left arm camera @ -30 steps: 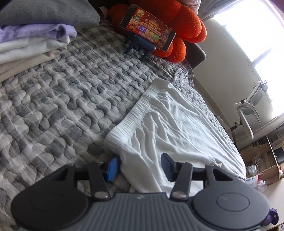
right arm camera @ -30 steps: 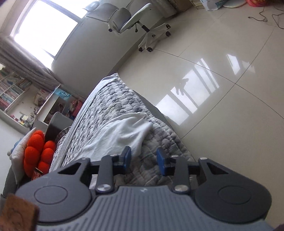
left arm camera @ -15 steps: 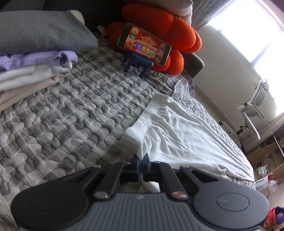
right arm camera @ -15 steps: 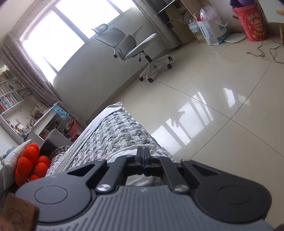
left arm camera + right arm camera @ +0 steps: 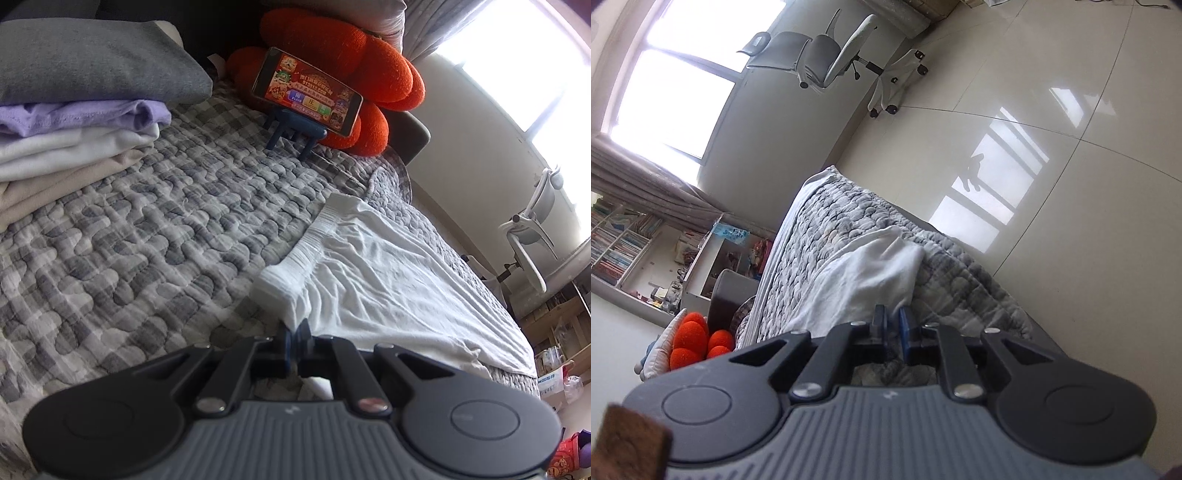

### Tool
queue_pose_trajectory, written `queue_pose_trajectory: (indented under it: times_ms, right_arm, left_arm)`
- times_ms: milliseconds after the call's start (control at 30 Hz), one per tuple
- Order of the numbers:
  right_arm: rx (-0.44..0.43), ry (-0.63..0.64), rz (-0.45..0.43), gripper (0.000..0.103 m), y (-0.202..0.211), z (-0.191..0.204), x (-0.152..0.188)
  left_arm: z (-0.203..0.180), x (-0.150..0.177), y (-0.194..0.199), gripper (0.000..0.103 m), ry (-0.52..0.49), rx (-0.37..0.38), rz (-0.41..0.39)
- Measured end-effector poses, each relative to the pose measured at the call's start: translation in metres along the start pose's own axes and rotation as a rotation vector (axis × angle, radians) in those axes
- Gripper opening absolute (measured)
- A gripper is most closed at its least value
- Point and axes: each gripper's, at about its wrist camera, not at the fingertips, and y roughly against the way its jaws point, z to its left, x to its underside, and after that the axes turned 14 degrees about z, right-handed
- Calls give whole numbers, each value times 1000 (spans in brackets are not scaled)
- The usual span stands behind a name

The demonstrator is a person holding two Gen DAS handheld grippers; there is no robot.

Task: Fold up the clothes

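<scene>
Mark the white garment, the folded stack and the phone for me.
white garment (image 5: 388, 280), left wrist view, on the wrinkled middle of the cloth.
folded stack (image 5: 74, 147), left wrist view, on the white layer under the purple one.
phone (image 5: 308, 92), left wrist view, on the middle of its lit screen.

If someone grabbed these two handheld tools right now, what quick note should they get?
Left claw: shut on the near waistband corner of the white shorts.
Right claw: jaws opening, a narrow gap, at the shorts' hem; grip unclear.
Shorts lie flat on the grey quilt, unfolded.
Done: folded stack at the left.
Left: probably re-grip with the right claw, fold the shorts, then stack them.
</scene>
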Motion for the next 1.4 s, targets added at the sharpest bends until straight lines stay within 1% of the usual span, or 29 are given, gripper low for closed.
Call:
queue_pose_trajectory:
  times_ms: [100, 133, 200, 367, 467, 533, 633, 700, 867, 933, 1000, 1033, 1067, 1233, 1400]
  right_arm:
    - [37, 49, -24, 14, 3, 10, 1]
    - [53, 80, -44, 9, 5, 15, 4]
    - [84, 141, -83, 5, 10, 25, 9]
    - [93, 223, -180, 4, 24, 47, 17]
    - [123, 281, -219, 4, 26, 57, 26]
    - [144, 301, -220, 4, 20, 57, 28]
    - [195, 271, -213, 4, 9, 48, 26]
    - [202, 250, -214, 4, 5, 41, 26]
    - [246, 308, -231, 4, -1, 50, 33]
    - [247, 298, -219, 4, -4, 49, 32]
    - [252, 301, -205, 6, -8, 52, 33]
    - [248, 306, -200, 12, -10, 52, 34]
    - [242, 312, -194, 13, -12, 53, 36]
    - [228, 287, -150, 13, -18, 48, 36]
    - [197, 206, -146, 14, -18, 36, 33]
  left_arm:
    - [-3, 0, 0, 2, -4, -6, -5]
    - [-3, 0, 0, 2, -6, -8, -5]
    - [-4, -1, 0, 2, -11, -12, -4]
    - [-8, 0, 5, 2, -40, -28, -7]
    - [-11, 1, 2, 2, -60, -61, 4]
    - [-12, 1, -2, 2, -66, -84, 15]
    - [-15, 2, -7, 2, -89, -129, 23]
    - [-17, 3, -9, 2, -107, -152, 26]
    - [-23, 5, -13, 2, -142, -202, 27]
    - [-26, 6, -14, 2, -155, -216, 26]
    - [-28, 6, -15, 2, -164, -221, 24]
    - [-28, 6, -15, 2, -166, -221, 24]
    - [-28, 6, -16, 2, -166, -220, 26]
    - [-26, 8, -16, 2, -163, -211, 30]
    - [-25, 7, -16, 2, -168, -200, 34]
